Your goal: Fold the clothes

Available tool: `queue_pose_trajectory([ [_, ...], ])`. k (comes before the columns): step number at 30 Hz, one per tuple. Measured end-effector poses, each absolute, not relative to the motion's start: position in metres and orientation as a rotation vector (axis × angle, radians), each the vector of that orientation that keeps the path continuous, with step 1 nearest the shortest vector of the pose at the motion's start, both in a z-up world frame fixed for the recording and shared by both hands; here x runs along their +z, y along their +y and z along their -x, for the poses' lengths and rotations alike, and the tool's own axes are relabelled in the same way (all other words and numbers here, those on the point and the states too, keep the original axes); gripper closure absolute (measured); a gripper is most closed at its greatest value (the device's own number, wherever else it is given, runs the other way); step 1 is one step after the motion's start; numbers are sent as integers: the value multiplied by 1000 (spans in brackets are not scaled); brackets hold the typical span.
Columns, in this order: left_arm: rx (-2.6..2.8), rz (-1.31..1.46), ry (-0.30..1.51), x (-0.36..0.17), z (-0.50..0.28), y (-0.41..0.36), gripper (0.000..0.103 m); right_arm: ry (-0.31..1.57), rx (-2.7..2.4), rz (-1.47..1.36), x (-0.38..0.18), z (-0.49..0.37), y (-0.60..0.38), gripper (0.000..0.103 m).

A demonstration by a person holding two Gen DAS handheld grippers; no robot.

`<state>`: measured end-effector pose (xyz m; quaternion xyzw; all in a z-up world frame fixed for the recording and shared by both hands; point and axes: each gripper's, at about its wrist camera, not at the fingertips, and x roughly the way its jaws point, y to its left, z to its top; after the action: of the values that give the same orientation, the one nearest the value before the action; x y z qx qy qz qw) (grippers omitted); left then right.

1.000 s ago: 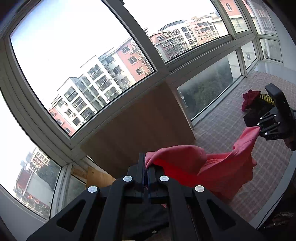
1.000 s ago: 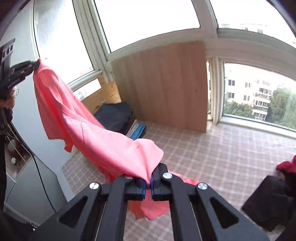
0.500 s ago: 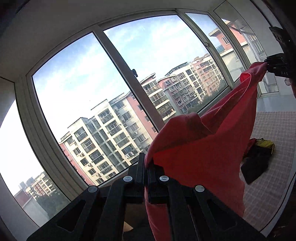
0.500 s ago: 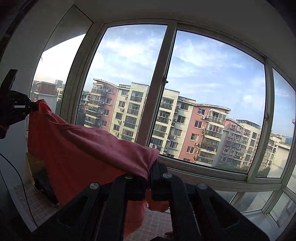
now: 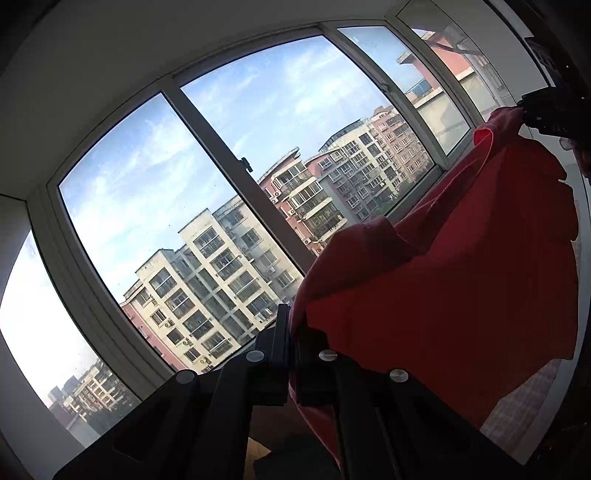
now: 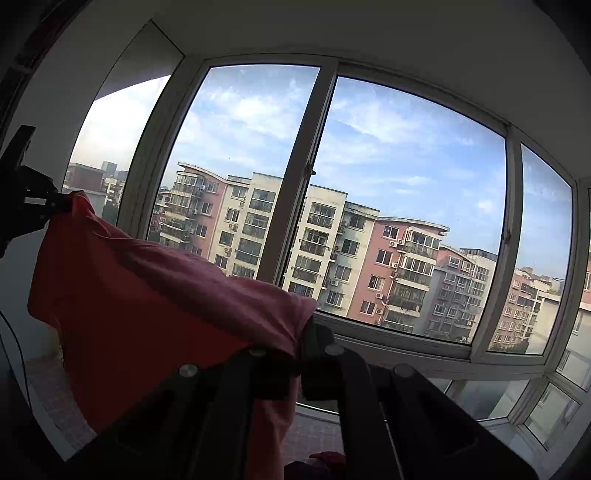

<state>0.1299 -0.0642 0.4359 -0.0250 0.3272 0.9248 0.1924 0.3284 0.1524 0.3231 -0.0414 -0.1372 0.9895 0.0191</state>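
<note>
both black two-finger grippers, left and right, pinch a red cloth garment stretched in the air between them, before a white-framed window; checked floor shows far below.

Big window w/ white frames fills most of both views. A small latch sits on the middle bar. Outside: blue sky w/ thin white clouds. Tall apartment blocks, pink & cream, lots of little windows & balconies, AC boxes on the walls. Some green trees low at the far right, betw. bldgs. More small panes sit lower down at the right corner. Checked floor tiles show at the bottom left, & a bit at the bottom right of the left view. White ceiling up top.
</note>
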Motion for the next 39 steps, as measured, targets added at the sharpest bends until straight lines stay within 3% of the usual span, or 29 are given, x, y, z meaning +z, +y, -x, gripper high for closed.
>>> queue_pose_trajectory([
  [5,2589,195,911,418,-66,-39,102,-379,3070,265,304,-266,178,100],
  [9,2577,362,958,373,17,-10,102,-321,3047,449,253,-177,203,100],
  [14,2526,630,1011,273,142,33,102,-258,2978,737,153,-53,235,100],
  [20,2409,933,1095,111,271,85,102,-200,2857,1087,9,72,267,100],
  [25,2270,1156,1122,-19,340,109,102,-164,2747,1359,-110,145,272,100],
  [29,2194,1263,1109,-87,362,124,102,-206,2655,1506,-179,179,278,100],
  [32,2121,1307,1086,-114,364,128,96,-247,2605,1609,-207,191,281,97],
  [33,2096,1318,1076,-120,363,128,96,-257,2592,1653,-213,195,283,89],
  [34,2089,1316,1062,-118,363,127,92,-260,2590,1687,-216,196,284,81],
  [36,2077,1313,1033,-114,361,127,84,-266,2609,1707,-214,194,284,75],
  [39,2131,1285,1008,-88,357,112,83,-282,2631,1675,-191,183,289,69],
])
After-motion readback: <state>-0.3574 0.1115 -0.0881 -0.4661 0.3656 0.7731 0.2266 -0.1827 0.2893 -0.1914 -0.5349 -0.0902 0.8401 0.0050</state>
